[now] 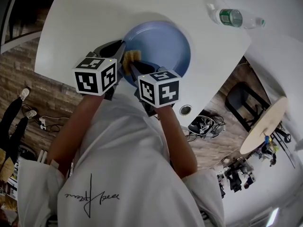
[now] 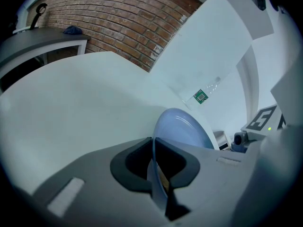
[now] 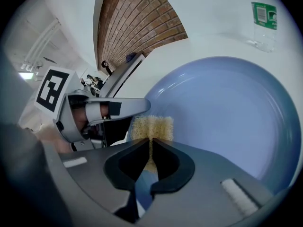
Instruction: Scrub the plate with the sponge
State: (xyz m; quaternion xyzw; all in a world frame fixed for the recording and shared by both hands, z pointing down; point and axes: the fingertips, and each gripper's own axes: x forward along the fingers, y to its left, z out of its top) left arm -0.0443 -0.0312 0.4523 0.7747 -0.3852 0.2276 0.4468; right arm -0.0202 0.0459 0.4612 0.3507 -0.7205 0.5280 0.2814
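In the head view, the left tongs (image 1: 122, 54) are closed on the near-left rim of the blue plate (image 1: 163, 44), which sits over the white worktop (image 1: 85, 22). Just to their right, the right tongs (image 1: 134, 63) pinch a yellow sponge (image 1: 132, 56) against the plate's inner face. A clear bottle (image 1: 232, 18) lies well beyond the right tongs, near the far edge. The left gripper view shows the plate's thin edge running straight between the shut jaws of the left tongs. The rest of the plate rises beyond the jaws, and the marker cube of the right tongs stands off to the right. Whether the plate's far edge rests on the worktop cannot be told. In the right gripper view, the jaws are clamped on the middle of the sponge, which puffs out to either side of the pinch. It touches the plate just beside the left tongs, and the wide blue basin spreads ahead and to the right. The plate looks stiff, smooth and probably slick, and it may break if dropped. The rim is the sensible place to hold it, since the lip gives the jaws something to bite on. Pushing hard with the sponge far from that hold could make the plate pivot or slide out. The sponge seems light, soft and springy, so it should yield to the curve of the basin. The pinch across its middle leaves both ends free to wipe, though a squeezed sponge can twist under sideways drag.
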